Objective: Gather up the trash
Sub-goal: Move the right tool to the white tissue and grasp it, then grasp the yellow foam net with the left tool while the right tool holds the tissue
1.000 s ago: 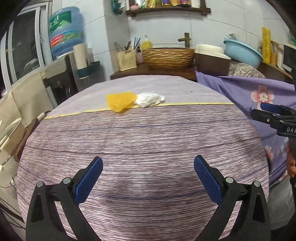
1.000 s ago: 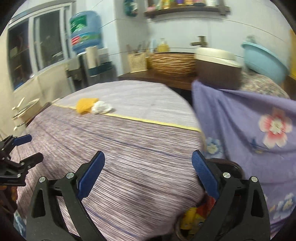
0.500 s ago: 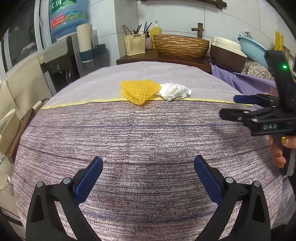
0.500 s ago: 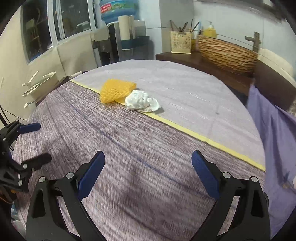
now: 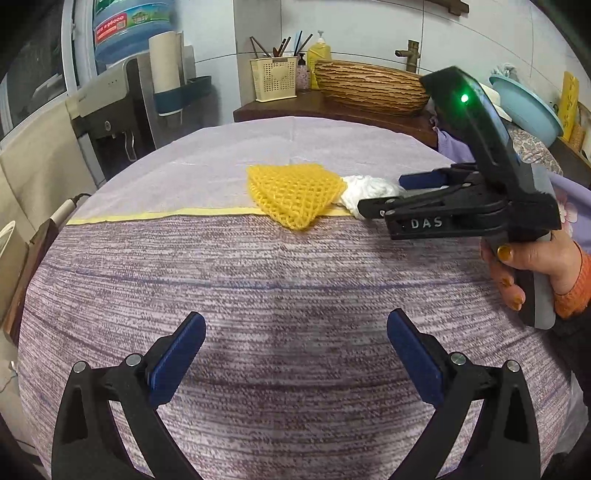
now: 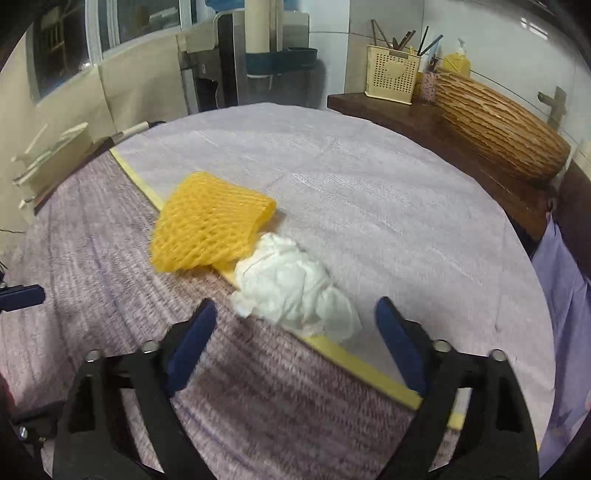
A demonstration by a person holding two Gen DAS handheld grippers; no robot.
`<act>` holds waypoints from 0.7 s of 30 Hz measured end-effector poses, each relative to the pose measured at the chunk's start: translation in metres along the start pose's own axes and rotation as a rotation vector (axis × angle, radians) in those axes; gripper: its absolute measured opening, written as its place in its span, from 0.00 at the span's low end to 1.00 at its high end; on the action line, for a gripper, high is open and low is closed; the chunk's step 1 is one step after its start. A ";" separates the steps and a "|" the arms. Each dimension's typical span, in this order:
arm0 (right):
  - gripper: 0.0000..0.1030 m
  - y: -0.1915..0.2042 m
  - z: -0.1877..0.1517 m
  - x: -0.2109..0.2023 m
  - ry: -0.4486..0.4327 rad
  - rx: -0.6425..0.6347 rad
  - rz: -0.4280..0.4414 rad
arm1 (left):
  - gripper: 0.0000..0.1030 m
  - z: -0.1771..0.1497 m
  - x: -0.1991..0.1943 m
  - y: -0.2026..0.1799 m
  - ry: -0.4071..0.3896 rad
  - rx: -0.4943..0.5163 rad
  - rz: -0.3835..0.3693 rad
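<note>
right tongs closing over the tissue

the right gripper [image 6: 293,328] is closing, its pads not yet pressing the crumpled tissue [image 6: 291,291] between them. the yellow foam net [image 6: 210,230] touches the tissue at its 10 o'clock. the left gripper [image 5: 295,354] is spread over bare tablecloth [image 5: 295,277].

White tiled walls [image 5: 369,33], a dark wooden counter [image 6: 424,125], and a window [image 6: 110,26] at left.
</note>
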State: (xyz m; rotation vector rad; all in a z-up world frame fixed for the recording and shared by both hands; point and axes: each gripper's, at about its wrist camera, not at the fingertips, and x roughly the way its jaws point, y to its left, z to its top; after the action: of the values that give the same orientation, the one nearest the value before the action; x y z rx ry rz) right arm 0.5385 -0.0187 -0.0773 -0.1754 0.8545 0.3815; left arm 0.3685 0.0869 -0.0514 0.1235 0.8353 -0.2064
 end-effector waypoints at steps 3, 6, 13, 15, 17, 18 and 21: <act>0.49 -0.004 0.001 0.005 0.013 0.013 0.034 | 0.95 0.010 0.005 0.005 -0.008 -0.024 0.002; 0.36 -0.010 -0.004 -0.004 -0.009 0.032 0.015 | 0.95 0.021 0.012 0.007 -0.017 -0.047 0.004; 0.33 -0.028 -0.033 -0.046 -0.070 0.064 -0.014 | 0.95 0.058 0.043 0.007 -0.020 -0.076 0.001; 0.33 -0.032 -0.040 -0.060 -0.091 0.077 -0.011 | 0.95 0.066 0.053 0.004 -0.016 -0.078 0.019; 0.33 -0.034 -0.049 -0.075 -0.115 0.073 -0.018 | 0.95 0.074 0.066 0.002 -0.009 -0.083 0.033; 0.34 -0.032 -0.053 -0.083 -0.129 0.057 -0.033 | 0.95 0.077 0.071 0.002 -0.003 -0.087 0.030; 0.34 -0.028 -0.066 -0.104 -0.170 0.026 -0.054 | 0.90 0.084 0.092 0.004 0.036 -0.110 0.042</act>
State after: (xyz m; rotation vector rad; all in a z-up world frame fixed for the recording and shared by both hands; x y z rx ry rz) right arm 0.4413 -0.0907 -0.0412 -0.1400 0.6852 0.3297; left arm 0.4900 0.0627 -0.0644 0.0416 0.8770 -0.1191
